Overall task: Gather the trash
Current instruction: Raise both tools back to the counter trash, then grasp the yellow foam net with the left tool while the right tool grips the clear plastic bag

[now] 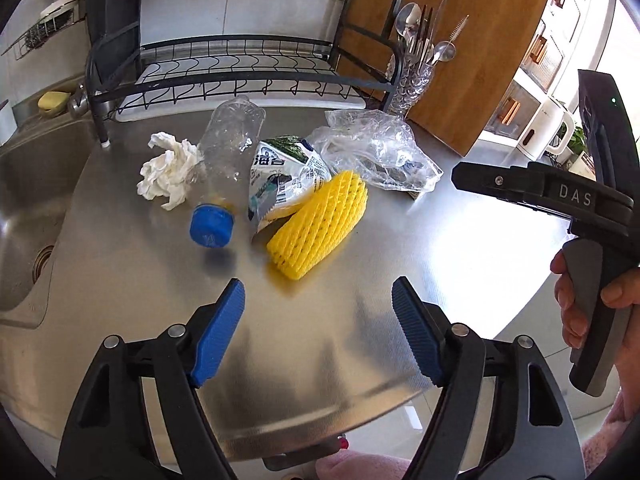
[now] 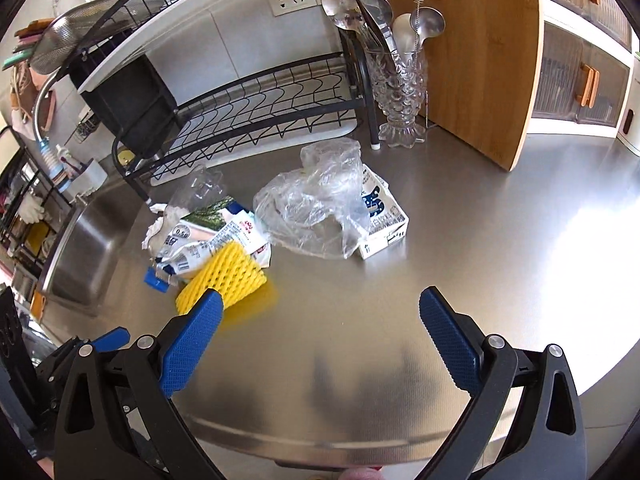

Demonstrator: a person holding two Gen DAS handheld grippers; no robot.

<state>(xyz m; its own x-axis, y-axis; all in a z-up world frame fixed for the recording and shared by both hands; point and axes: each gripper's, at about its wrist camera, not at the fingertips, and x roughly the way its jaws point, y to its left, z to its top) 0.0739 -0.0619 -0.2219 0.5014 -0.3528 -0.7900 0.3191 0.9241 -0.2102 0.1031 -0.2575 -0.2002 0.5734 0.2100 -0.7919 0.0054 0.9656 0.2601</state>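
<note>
Trash lies in a heap on the steel counter (image 1: 360,340). From left to right there is a crumpled white tissue (image 1: 168,172), a clear bottle (image 1: 228,148) with a blue cap (image 1: 211,228), a printed snack packet (image 1: 280,176), a yellow foam net (image 1: 320,224) and a clear plastic bag (image 1: 372,152). In the right wrist view the bag (image 2: 312,208) covers a white carton (image 2: 384,220), and the net (image 2: 228,276) lies by the left fingertip. My left gripper (image 1: 318,292) hangs open above the counter, short of the net. My right gripper (image 2: 322,300) is open too, with nothing between its fingers.
A sink (image 1: 32,208) is sunk into the counter at the left. Behind the heap stand a black dish rack (image 1: 248,76), a glass cutlery holder (image 1: 416,76) and a wooden board (image 1: 472,60). A hand (image 1: 580,300) holds the right tool. The counter's front edge runs under both grippers.
</note>
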